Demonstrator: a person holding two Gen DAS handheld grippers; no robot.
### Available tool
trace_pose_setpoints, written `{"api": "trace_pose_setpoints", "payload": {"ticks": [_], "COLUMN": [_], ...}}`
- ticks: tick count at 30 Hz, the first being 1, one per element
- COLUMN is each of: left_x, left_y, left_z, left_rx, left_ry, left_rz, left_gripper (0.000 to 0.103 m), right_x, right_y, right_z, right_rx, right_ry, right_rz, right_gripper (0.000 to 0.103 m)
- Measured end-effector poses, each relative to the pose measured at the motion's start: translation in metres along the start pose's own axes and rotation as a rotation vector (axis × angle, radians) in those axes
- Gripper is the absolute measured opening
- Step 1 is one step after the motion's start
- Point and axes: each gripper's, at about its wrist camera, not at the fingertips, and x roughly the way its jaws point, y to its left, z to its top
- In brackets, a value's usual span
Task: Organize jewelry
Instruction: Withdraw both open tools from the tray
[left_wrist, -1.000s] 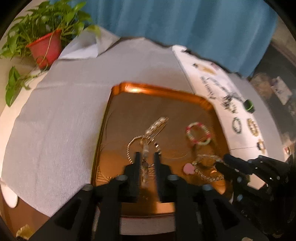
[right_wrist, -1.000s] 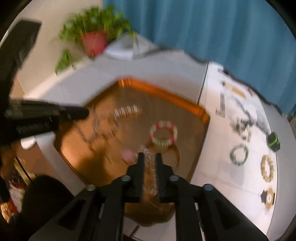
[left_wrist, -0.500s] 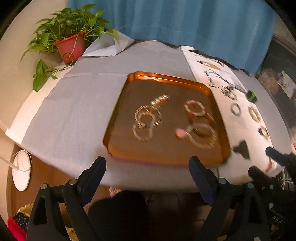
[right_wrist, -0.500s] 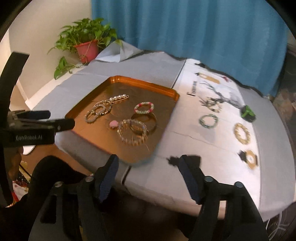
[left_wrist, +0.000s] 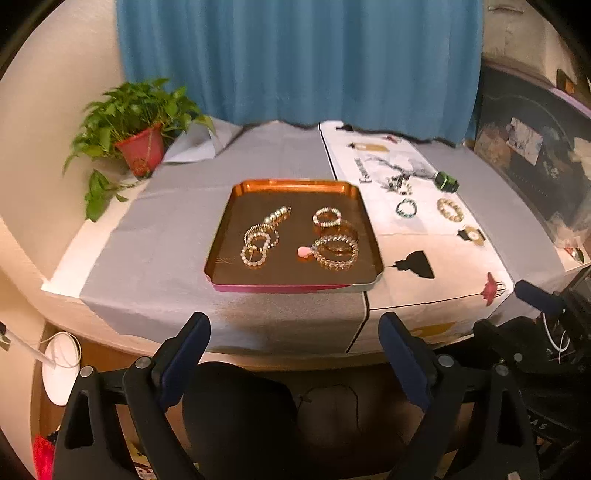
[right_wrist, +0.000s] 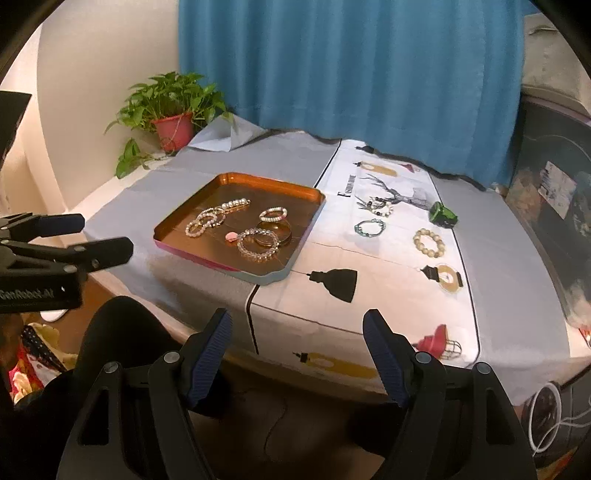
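Lying in the orange tray on the bench, the bracelets sit well beyond your left gripper and right gripper; both jaws, just opened, stand apart, empty.

- The right gripper hangs off the near edge of the tabletop, jaws just opened wide, nothing between them.
- The left gripper juts in from the left, also empty.
- A copper tray on the grey cloth holds several bracelets and a pink charm.
- Three more bracelets, a beige one among them, and a green object lie on the white printed cloth.
- A potted plant stands in the far left corner before a blue curtain.
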Motion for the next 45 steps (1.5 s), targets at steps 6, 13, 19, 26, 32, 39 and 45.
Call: {"api": "trace_pose_setpoints", "payload": {"ticks": [6,13,19,26,32,39,45], "left_x": [-0.035,-0.064,-0.073,-0.072,-0.065,-0.040,-0.016], "left_y": [-0.004,-0.014,-0.018,-0.020,-0.020,-0.027,-0.040], "left_z": [-0.006,-0.012,-0.014,-0.015,-0.012,-0.004,0.002], "left_rx": [-0.005,0.014,0.020,0.021,0.027,0.043,0.066], "left_ry": [-0.056,-0.112,-0.128,-0.126,-0.105,-0.060,-0.017], "left_rz": [0.010,0.022,0.028,0.029,0.028,0.018,0.009], "left_gripper": [0.092,0.093,0.094,0.095,0.095,0.095,0.095], "right_x": [-0.034,-0.060,-0.071,-0.070,-0.061,-0.045,-0.028], "right_y": [-0.001,-0.002,-0.004,-0.008,-0.012,-0.026,-0.048], "right_z": [-0.008,-0.014,-0.018,-0.019,-0.018,-0.020,-0.025], "right_rx": [0.001,0.005,0.006,0.015,0.023,0.054,0.097], "right_ry": [-0.062,-0.109,-0.124,-0.120,-0.104,-0.070,-0.033], "right_rz": [0.003,-0.002,-0.005,-0.009,-0.009,-0.017,-0.038], "right_gripper": [0.074,0.074,0.074,0.074,0.074,0.074,0.074]}}
